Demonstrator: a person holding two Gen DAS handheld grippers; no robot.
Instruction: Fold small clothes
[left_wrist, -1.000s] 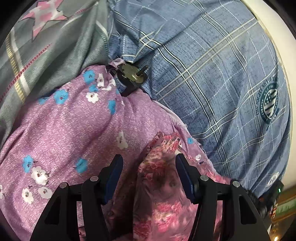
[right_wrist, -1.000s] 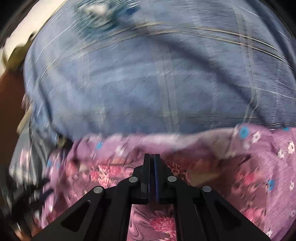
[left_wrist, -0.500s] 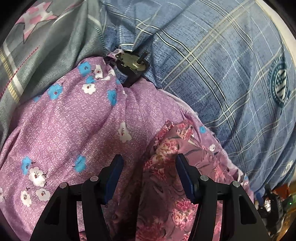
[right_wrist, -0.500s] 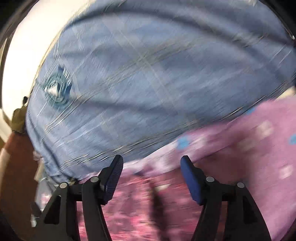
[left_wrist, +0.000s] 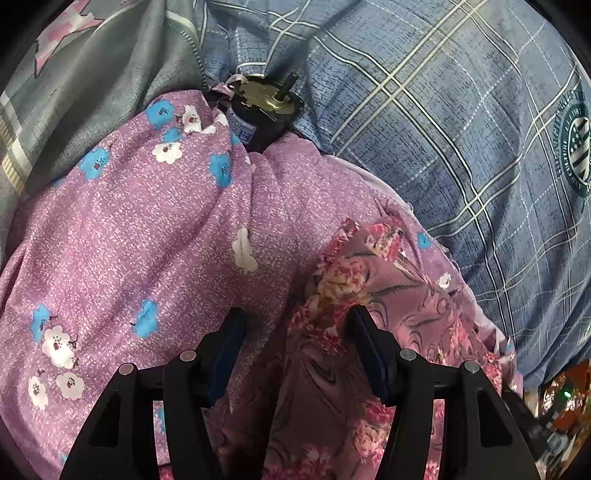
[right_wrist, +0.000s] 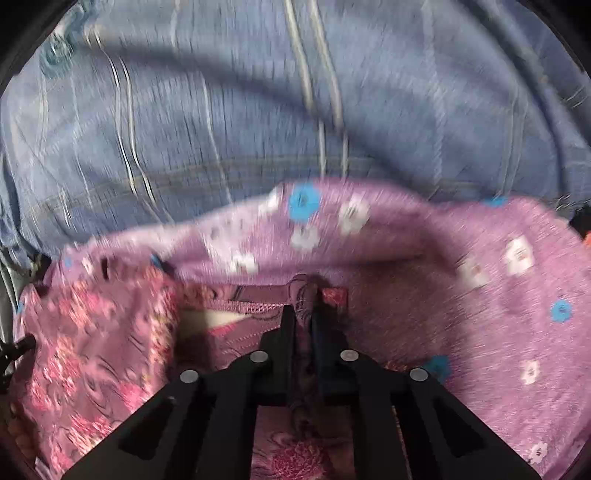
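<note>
A small pink floral garment (left_wrist: 399, 295) lies crumpled on a purple cloth with blue and white flowers (left_wrist: 147, 240). My left gripper (left_wrist: 295, 332) hangs open over it. A raised fold of the garment stands between the jaws, close to the right finger (left_wrist: 364, 332), with a gap on the left side. In the blurred right wrist view, my right gripper (right_wrist: 303, 314) is shut on the stitched hem of the pink floral garment (right_wrist: 103, 332). A strip of that cloth is pinched between the pads. The purple cloth (right_wrist: 480, 295) curves up behind it.
A blue plaid cloth (left_wrist: 443, 129) with a round badge covers the surface beyond, and it also fills the top of the right wrist view (right_wrist: 258, 110). A small black motor with a brass top (left_wrist: 264, 110) sits at the purple cloth's far edge. A grey star-print fabric (left_wrist: 92, 74) lies at upper left.
My right gripper opened wide, swung across, then closed on the pink garment's hem. My left gripper sank a little closer to the cloth, its jaws unchanged.
</note>
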